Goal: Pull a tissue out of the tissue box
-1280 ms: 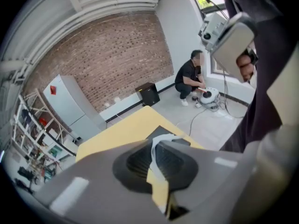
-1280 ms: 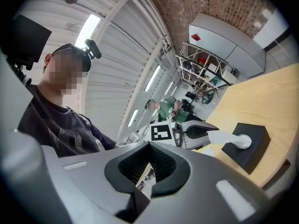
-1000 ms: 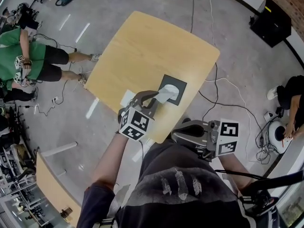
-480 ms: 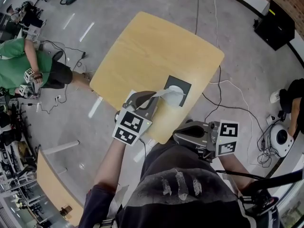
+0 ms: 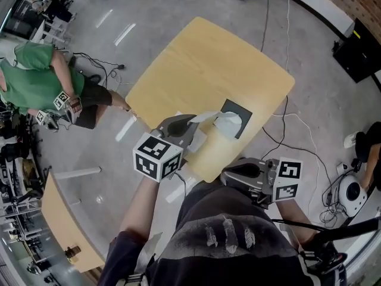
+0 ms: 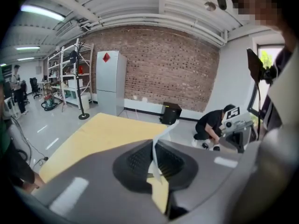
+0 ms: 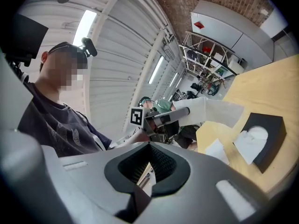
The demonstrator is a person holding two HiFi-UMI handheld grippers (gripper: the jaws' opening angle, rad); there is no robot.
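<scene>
The black tissue box (image 5: 238,113) lies near the front right corner of the wooden table (image 5: 196,70), with a white tissue (image 5: 228,123) puffed up from its slot. My left gripper (image 5: 190,122) hovers to the left of the box, shut on a pulled tissue (image 5: 206,117) that hangs clear of the box. That sheet shows as a thin white strip (image 6: 159,146) pinched between the jaws of the left gripper (image 6: 155,161). From the right gripper view I see the left gripper (image 7: 174,115), its tissue (image 7: 212,110) and the box (image 7: 266,133). My right gripper (image 5: 239,173) is shut and empty, off the table's front edge.
Another loose tissue (image 5: 196,140) lies on the table under the left gripper. A person in green (image 5: 38,85) stands at the left, another person (image 5: 372,145) crouches at the right. Cables (image 5: 297,124) trail over the floor. A second wooden table (image 5: 62,231) is at the lower left.
My left gripper has risen and rolled, drawing the tissue up and to the left until it came free of the box. The right gripper has stayed put.
</scene>
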